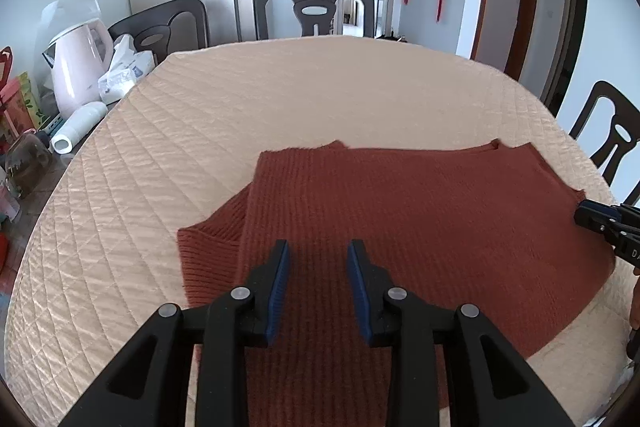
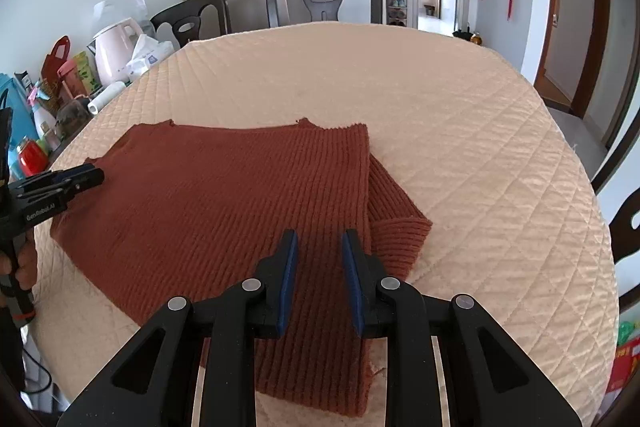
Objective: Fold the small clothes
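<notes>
A rust-red ribbed knit garment [image 1: 400,219] lies flat on the cream quilted table cover [image 1: 280,99], with a sleeve folded over it on each side. My left gripper [image 1: 318,251] is open and empty, just above the garment's left side. My right gripper [image 2: 320,239] is open and empty, above the garment [image 2: 224,195] near its right folded sleeve [image 2: 396,223]. The right gripper's tips also show in the left wrist view [image 1: 592,217], at the garment's right edge. The left gripper's tips show in the right wrist view [image 2: 90,177], at the garment's left edge.
Clutter stands at the table's far left: a pink kettle [image 1: 80,67], a white plastic bag [image 1: 124,71], a white cylinder [image 1: 78,127], a glass jar [image 1: 24,163]. Dark chairs [image 1: 314,9] stand around the table [image 2: 480,155]; another chair [image 1: 612,135] is on the right.
</notes>
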Demonstrator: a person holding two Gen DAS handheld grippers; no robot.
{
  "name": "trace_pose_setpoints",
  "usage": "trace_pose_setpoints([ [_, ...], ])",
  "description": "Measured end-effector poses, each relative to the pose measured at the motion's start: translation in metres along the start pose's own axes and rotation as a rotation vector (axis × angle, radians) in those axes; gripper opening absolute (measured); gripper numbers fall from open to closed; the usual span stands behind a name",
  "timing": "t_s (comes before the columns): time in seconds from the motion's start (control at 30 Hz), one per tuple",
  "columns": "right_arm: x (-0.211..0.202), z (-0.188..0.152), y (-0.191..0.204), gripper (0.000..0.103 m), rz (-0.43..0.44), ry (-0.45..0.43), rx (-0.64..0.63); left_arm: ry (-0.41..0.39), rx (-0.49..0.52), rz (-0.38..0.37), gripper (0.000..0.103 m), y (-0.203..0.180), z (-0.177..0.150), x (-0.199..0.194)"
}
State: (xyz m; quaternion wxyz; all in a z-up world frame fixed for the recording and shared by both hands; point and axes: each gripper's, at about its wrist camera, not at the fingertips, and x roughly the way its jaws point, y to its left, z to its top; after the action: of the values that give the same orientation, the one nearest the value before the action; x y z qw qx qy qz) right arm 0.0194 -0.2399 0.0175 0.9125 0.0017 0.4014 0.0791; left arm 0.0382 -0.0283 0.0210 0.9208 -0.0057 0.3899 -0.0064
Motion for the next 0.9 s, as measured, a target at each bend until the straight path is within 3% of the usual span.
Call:
trace_pose_setpoints([
  [0.33, -0.014, 0.002, 0.014, 0.024, 0.015, -0.023, -0.043, -0.03, -0.031, 0.01, 0.035, 0.019, -0.002, -0.015],
  [0.53, -0.013, 0.001, 0.036, 0.029, 0.079, -0.02, -0.096, -0.06, -0.106, 0.035, 0.049, 0.052, -0.006, -0.026],
  [0.6, -0.01, 0.001, 0.044, 0.029, 0.094, -0.015, -0.114, -0.043, -0.137, 0.034, 0.05, 0.062, -0.009, -0.024],
  [0.77, -0.003, -0.001, 0.056, 0.029, 0.129, -0.001, -0.132, 0.007, -0.212, -0.039, 0.05, 0.076, -0.02, -0.013],
  [0.9, -0.002, -0.003, 0.06, 0.029, 0.133, 0.007, -0.135, 0.029, -0.257, -0.144, 0.05, 0.075, -0.026, -0.01],
])
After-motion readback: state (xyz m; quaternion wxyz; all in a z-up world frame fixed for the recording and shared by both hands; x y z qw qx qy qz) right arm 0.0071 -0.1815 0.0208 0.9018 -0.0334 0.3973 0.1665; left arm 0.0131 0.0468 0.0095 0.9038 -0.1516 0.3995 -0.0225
